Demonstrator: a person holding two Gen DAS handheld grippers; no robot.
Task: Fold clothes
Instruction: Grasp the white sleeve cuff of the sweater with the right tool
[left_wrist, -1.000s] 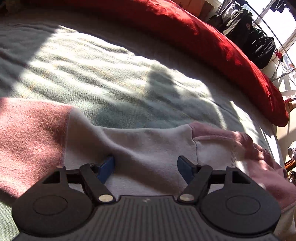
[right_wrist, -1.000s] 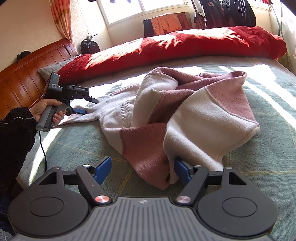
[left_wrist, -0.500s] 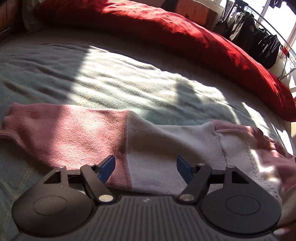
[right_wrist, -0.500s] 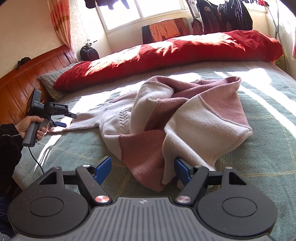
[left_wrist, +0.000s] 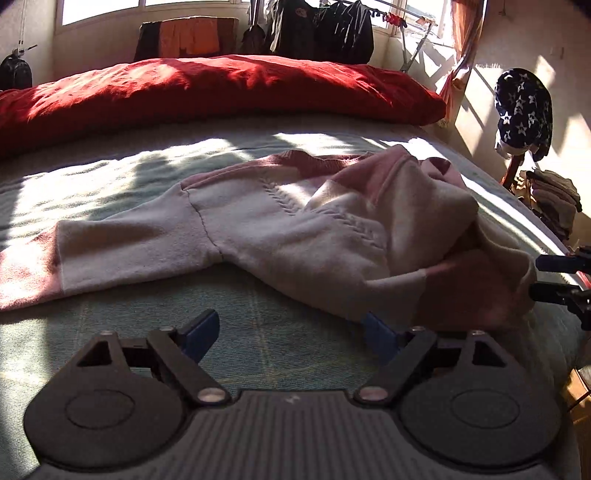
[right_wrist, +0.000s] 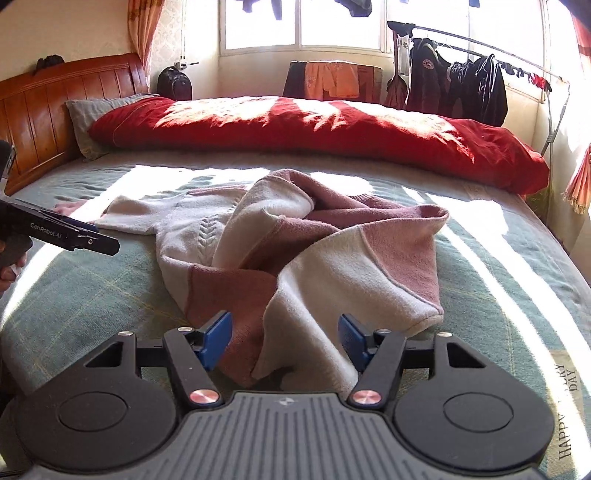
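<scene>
We are seeing sweater (right_wrist: 295, 251) lying rumpled on bed (right_wrist: 517, 266). Right tool (right_wrist: 284, 334) spread, straddling hem, perhaps touching. Left tool (left_wrist: 291, 332) spread beside hem. Pinching single layer advisable.

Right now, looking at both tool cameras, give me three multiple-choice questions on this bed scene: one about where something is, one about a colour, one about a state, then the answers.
1. Where does the long red quilt lie?
A. along the far side of the bed, beyond the sweater
B. on the floor
C. under the sweater

2. What colours is the crumpled knit sweater?
A. blue and yellow
B. pink and cream
C. all black

3. How does the right tool stand?
A. shut on the sweater
B. out of view
C. open, with the sweater's hem between its blue fingers

Answers: 1 A, the quilt stretches across behind the sweater on the green checked bed cover. 2 B, pink and cream panels show in both views. 3 C, the fingers are spread wide apart.
</scene>
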